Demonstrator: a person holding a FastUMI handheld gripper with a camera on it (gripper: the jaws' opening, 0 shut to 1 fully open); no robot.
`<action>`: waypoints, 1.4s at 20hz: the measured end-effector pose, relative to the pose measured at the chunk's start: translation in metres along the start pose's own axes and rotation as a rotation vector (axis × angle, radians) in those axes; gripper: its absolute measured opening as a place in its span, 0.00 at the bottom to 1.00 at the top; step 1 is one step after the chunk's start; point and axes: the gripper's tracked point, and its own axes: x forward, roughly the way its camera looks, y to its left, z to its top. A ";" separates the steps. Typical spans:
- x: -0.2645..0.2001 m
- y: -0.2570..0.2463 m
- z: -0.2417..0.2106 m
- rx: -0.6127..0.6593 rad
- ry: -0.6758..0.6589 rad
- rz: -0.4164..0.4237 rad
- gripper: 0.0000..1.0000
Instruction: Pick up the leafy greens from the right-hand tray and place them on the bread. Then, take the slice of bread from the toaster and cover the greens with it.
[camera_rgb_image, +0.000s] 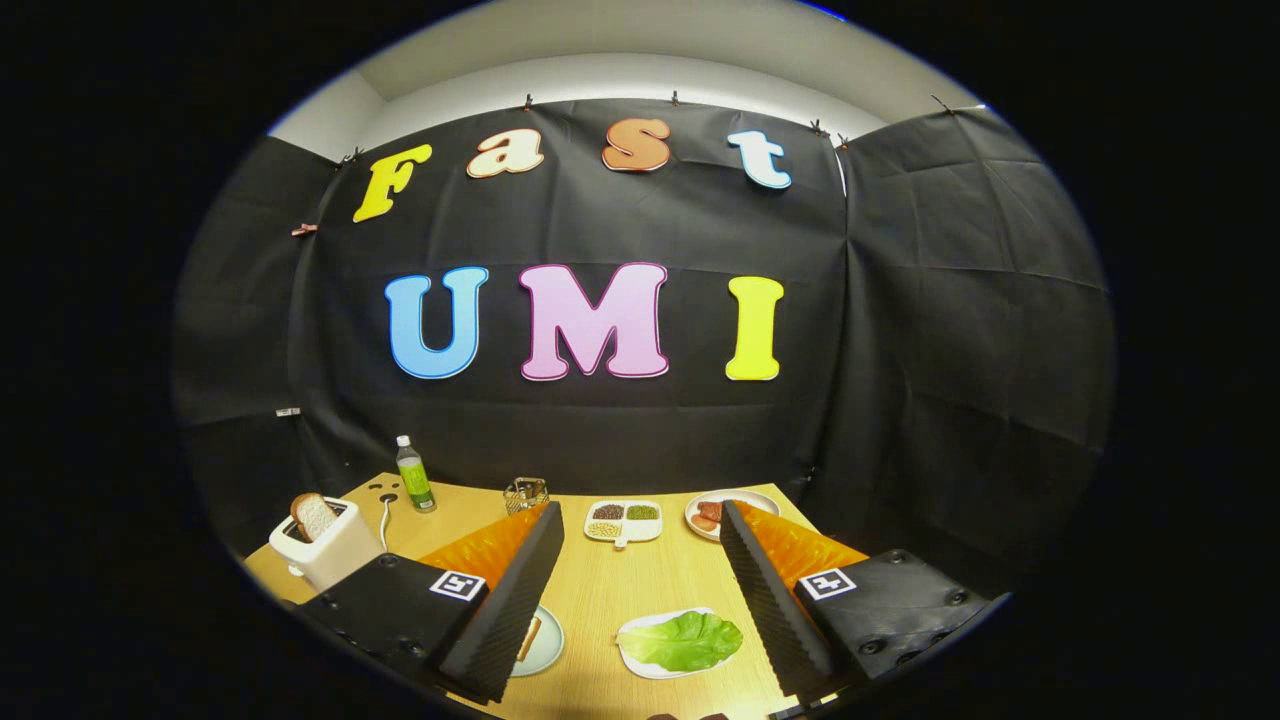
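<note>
Tool (640, 590): fingers stood wide apart, holding nothing.
Leafy greens (685, 640): lay on white tray (640, 660) between fingers.
Bread (528, 638): mostly hidden behind left finger.

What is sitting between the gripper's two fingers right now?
In the gripper view, the open gripper has the leafy greens on their white tray lying between its fingers, nearer the right one. The rest is bare wooden table. Neither finger touches the greens.

My tongs (640, 590) are spread wide apart with nothing held between them. The two fingers (515, 590) reach forward and angle slightly away from each other, their ridged inner pads facing across the gap. The tongs are raised and level, touching nothing.
</note>
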 end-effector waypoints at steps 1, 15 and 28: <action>0.000 -0.001 -0.001 0.000 0.003 0.001 0.98; 0.032 -0.018 -0.076 0.013 0.200 0.090 0.98; 0.089 -0.042 -0.258 -0.055 0.607 0.205 0.99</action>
